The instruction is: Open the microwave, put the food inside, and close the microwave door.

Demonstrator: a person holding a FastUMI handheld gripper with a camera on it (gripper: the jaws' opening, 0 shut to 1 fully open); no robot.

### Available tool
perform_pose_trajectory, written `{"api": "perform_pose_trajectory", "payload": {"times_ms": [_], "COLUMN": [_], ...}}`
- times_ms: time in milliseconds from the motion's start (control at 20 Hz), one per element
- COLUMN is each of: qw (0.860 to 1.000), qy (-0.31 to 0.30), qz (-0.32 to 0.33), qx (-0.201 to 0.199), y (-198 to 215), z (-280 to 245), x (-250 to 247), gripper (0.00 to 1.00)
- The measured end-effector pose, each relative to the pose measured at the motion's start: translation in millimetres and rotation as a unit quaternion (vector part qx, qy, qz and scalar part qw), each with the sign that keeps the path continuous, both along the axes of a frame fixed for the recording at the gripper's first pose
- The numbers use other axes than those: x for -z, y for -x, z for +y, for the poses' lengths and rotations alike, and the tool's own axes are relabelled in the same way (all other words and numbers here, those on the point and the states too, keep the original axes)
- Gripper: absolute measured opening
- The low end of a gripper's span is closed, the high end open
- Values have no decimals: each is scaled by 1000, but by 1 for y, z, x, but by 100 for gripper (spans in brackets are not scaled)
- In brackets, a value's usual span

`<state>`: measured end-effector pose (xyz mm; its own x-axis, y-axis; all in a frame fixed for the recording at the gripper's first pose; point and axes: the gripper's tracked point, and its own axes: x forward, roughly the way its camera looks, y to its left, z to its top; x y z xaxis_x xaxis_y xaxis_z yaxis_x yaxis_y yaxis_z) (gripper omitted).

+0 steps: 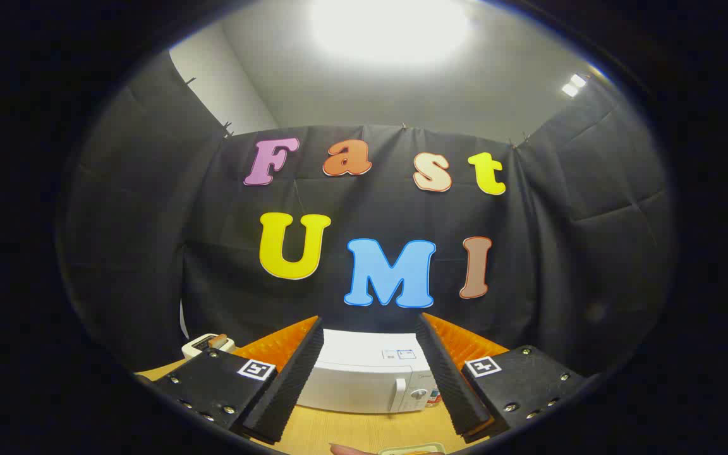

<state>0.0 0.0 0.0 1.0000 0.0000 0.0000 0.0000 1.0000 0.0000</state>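
Microwave [364, 379] stood on the wooden counter [351, 433] with its back close to the black cloth wall [149, 265], and it was the fixed mark for everything else. It was white, with its door closed, a pale vertical handle [400, 393] toward its right side and a round knob [419, 394] just right of that handle. Small stickers [398, 354] lay on its top near the right rear corner.

The hand-held gripper [371, 404] hung in front of the microwave and above the counter, its two fingers spread wide apart and clamped on nothing. The microwave's front showed in the gap between them, well beyond the tips, with bare counter in between. Each finger carried a ridged inner pad [294, 379], and each finger block bore a small square marker [256, 370] on top.

To the left of the microwave, also near the cloth wall, sat a small white tray [203, 344] with a brownish piece of food [218, 341] on it; what kind of food it was could not be told. In front of the microwave, at the near edge of the counter, a fingertip [348, 450] showed beside a flat pale thing [411, 450], too cut off to identify.

Above the cloth wall a white ceiling held a bright lamp [389, 28].
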Motion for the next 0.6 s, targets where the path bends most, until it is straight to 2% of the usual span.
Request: {"api": "perform_pose_trajectory", "payload": {"times_ms": [600], "qw": [999], "qy": [-20], "qz": [24], "qx": [-11], "y": [-13], "z": [4], "x": [14], "gripper": [94]}}
